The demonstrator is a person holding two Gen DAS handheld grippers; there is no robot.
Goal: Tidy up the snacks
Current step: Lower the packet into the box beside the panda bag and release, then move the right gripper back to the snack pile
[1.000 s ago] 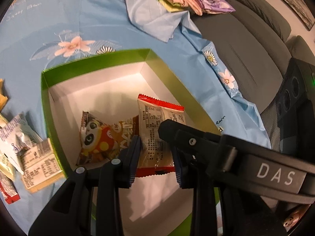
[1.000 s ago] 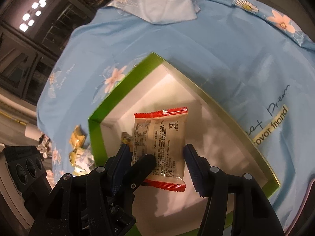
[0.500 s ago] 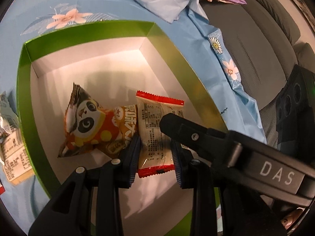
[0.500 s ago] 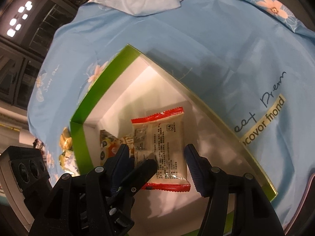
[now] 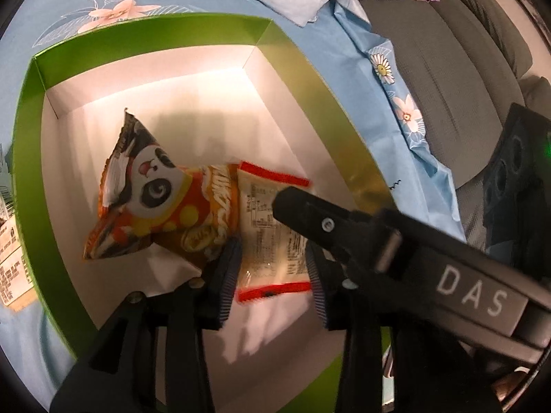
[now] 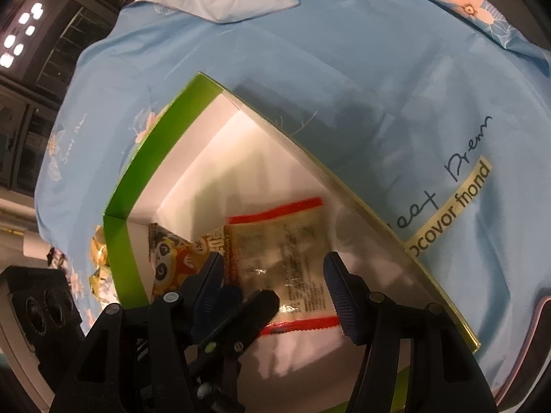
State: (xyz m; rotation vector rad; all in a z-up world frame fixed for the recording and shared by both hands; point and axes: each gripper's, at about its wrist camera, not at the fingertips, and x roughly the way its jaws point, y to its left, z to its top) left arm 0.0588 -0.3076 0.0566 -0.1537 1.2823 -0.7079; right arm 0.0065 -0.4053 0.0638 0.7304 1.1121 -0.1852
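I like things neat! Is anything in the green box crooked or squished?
Slightly. The orange panda snack bag lies tilted and crumpled on the white floor of the green cardboard box, its end tucked under the red-edged clear snack packet. Nothing is torn or spilled.

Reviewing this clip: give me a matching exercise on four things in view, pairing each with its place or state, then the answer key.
Things:
1. Orange panda-print snack bag
2. Pale snack packet with red sealed ends
3. Green-rimmed white cardboard box
4. Left hand-held gripper

Place or state:
A. Rests on the blue floral cloth
B. Open, its fingers either side of a packet
C. Lies in the box, towards its left wall in the left wrist view
D. Lies between the open gripper fingers

Pairs: 1-C, 2-D, 3-A, 4-B
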